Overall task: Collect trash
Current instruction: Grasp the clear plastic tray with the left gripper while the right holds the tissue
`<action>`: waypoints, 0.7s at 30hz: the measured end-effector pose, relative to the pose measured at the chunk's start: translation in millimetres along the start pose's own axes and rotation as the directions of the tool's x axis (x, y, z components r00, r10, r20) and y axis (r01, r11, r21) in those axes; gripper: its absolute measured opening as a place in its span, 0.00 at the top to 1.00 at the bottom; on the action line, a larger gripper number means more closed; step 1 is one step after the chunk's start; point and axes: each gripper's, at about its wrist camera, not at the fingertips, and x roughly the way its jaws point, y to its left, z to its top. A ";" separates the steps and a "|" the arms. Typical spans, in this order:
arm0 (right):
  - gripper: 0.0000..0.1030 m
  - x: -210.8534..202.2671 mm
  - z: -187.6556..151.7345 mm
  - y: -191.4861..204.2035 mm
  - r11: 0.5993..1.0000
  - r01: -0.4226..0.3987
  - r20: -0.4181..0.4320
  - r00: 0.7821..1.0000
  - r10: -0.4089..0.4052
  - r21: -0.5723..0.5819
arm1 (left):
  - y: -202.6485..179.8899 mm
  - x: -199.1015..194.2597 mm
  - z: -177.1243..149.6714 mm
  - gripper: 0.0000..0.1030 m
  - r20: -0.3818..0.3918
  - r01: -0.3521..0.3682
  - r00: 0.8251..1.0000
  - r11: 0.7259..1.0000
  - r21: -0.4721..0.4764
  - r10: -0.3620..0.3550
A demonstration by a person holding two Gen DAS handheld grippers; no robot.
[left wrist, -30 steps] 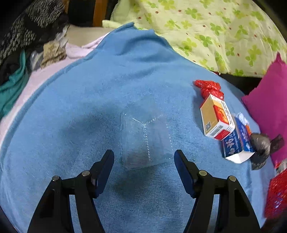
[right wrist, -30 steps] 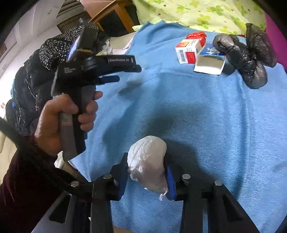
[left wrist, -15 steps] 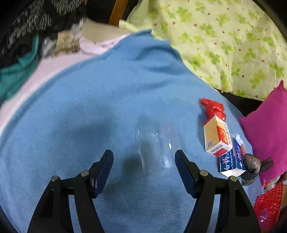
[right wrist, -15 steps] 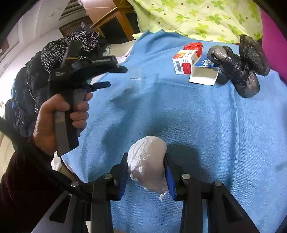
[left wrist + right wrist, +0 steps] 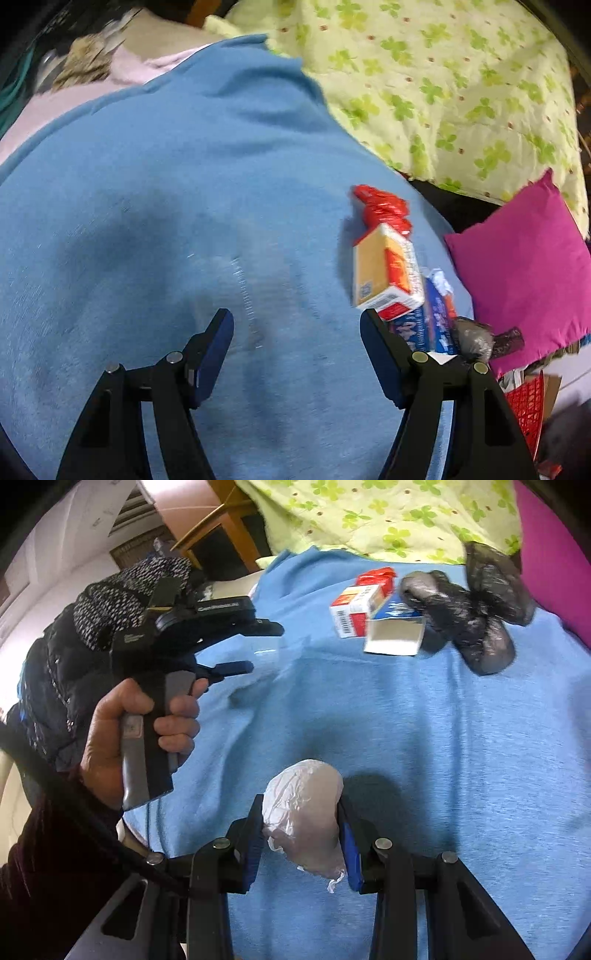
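Two grippers over the blue blanket (image 5: pixel 155 177): the right gripper (image 5: pixel 301 840) is pinching a crumpled white plastic wad (image 5: pixel 303 812), so it's busy, and the left gripper (image 5: pixel 297 354) hangs spread and empty, nearer the rest. Straight ahead of the left one, between its jaws, lies a clear plastic wrapper (image 5: pixel 255 291), flat on the blanket, hard to see w/ blur; its crease runs roughly along the gripper's line. Off to the right, beside the right finger, sit an orange-and-red box (image 5: pixel 384 273), a blue box (image 5: pixel 436 317) and a red wrapper (image 5: pixel 384 203).

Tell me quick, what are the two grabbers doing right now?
Left gripper: jaws open, nothing clamped; a clear plastic wrapper lies between them on the blue blanket.
Right gripper: jaws shut on a crumpled white bag.
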 end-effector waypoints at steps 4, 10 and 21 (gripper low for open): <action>0.62 -3.7 0.2 -6.8 1.000 0.010 0.008 1.000 -0.010 0.015 | -11.9 -13.3 3.4 0.30 0.075 -0.007 0.997 0.998 0.067 0.002; 0.62 -4.8 0.3 -13.4 1.000 0.002 0.008 1.000 -0.002 0.030 | 8.2 -10.7 9.1 0.30 0.067 -0.096 0.993 0.995 -0.005 0.096; 0.62 2.0 4.8 -15.2 0.999 -0.017 0.009 1.000 0.016 0.048 | 34.7 -0.6 7.4 0.27 -0.012 -0.177 0.984 0.982 -0.064 0.176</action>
